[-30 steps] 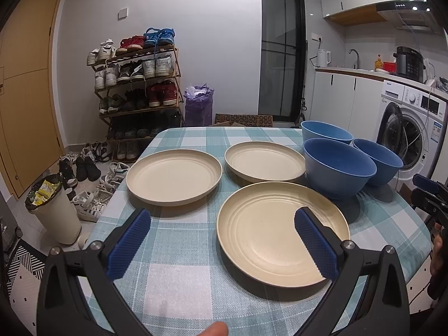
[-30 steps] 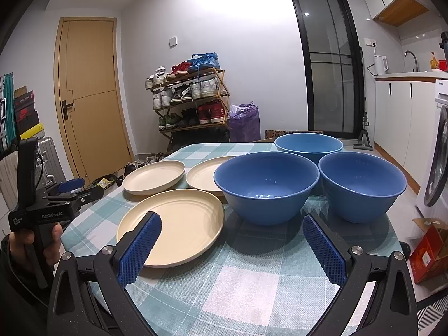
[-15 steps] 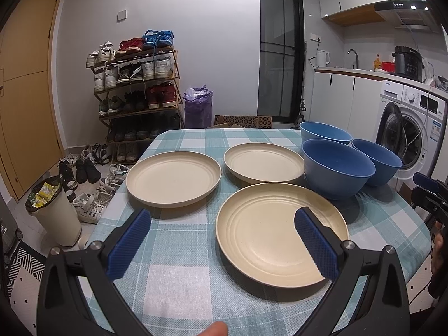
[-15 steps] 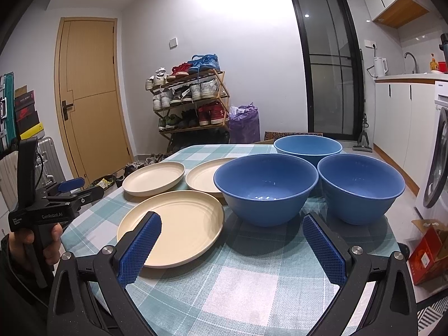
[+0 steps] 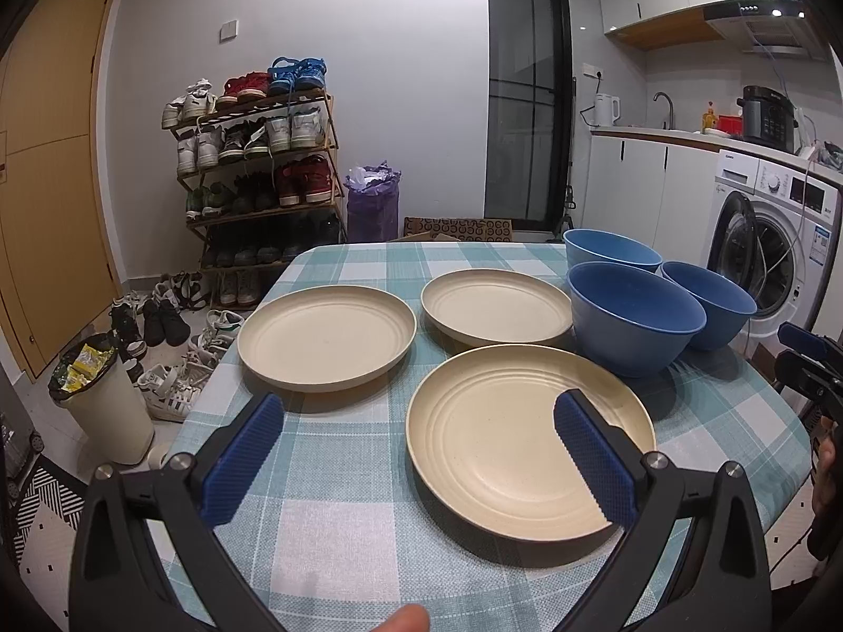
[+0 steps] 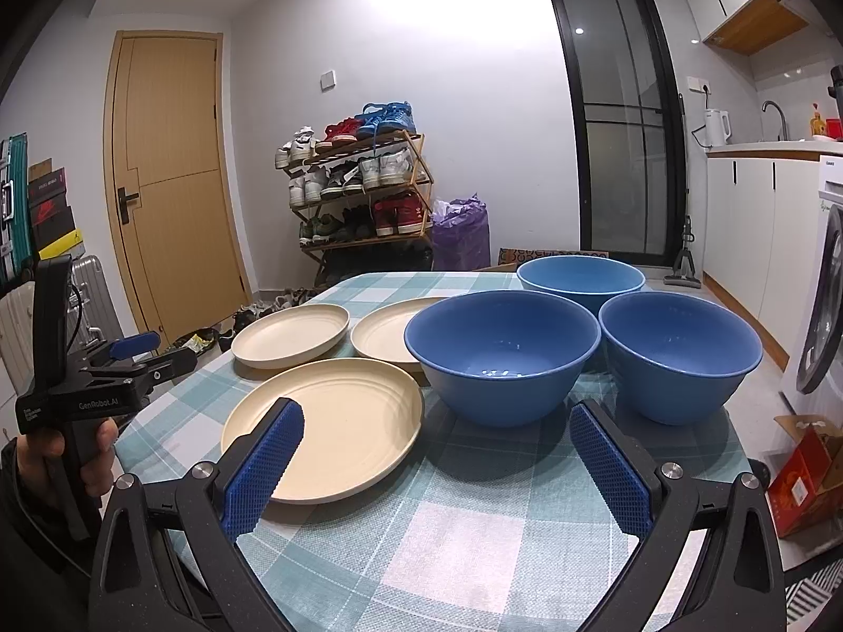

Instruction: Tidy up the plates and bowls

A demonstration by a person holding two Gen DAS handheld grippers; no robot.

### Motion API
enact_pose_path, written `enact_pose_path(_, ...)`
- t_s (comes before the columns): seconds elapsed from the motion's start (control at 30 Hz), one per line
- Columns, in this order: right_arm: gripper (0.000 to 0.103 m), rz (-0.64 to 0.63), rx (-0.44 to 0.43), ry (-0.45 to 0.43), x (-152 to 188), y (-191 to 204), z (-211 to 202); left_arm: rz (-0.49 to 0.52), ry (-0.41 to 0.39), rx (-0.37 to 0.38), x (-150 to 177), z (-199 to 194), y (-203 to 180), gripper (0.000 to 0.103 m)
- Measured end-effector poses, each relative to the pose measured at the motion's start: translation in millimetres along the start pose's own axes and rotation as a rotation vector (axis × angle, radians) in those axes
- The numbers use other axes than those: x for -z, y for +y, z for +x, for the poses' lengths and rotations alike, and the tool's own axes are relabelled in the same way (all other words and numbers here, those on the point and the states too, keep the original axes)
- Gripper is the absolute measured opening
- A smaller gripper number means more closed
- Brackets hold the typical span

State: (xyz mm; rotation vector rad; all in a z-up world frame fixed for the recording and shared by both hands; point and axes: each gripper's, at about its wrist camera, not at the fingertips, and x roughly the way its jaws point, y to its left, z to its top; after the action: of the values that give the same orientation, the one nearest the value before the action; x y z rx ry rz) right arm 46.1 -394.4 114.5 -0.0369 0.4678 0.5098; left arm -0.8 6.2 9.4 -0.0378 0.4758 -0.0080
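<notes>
On the table's [image 6: 474,526] near edge both hand-held grippers hover spread wide and empty; the left hand-held gripper [image 6: 126,350] reads "GenRobot.AI", the right hand-held gripper [image 6: 437,466] faces the blue bowls [image 6: 500,347].

The only words I can read are "GenRobot.AI", in pale letters along the black side of my left gripper [image 6: 126,353] as my right wrist camera sees it. A smaller label at its near end, the stickers on the washing machine [image 5: 780,242] and the stacked boxes [image 6: 50,210] are too small or blurred to read.
</notes>
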Motion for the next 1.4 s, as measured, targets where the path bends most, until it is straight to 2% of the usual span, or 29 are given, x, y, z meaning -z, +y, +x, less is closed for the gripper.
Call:
enact_pose_path(0.8, 0.103, -0.014, -0.015, 0.007, -8.3, 5.5, 4.0, 0.006, -0.004, -0.005, -1.9, -0.3, -1.9, 0.103)
enact_pose_path(1.07, 0.103, -0.006, -0.038, 0.002, -20.7, 5.1, 5.3, 0.005, 0.003, 0.005, -10.0, 2.5, -3.3, 0.103)
enact_pose_path(1.4, 0.103, -0.066, -0.035, 0.007, -37.6, 12.6, 11.1, 0.008, -0.023, -0.013, -23.3, 7.9, -0.5, 0.103)
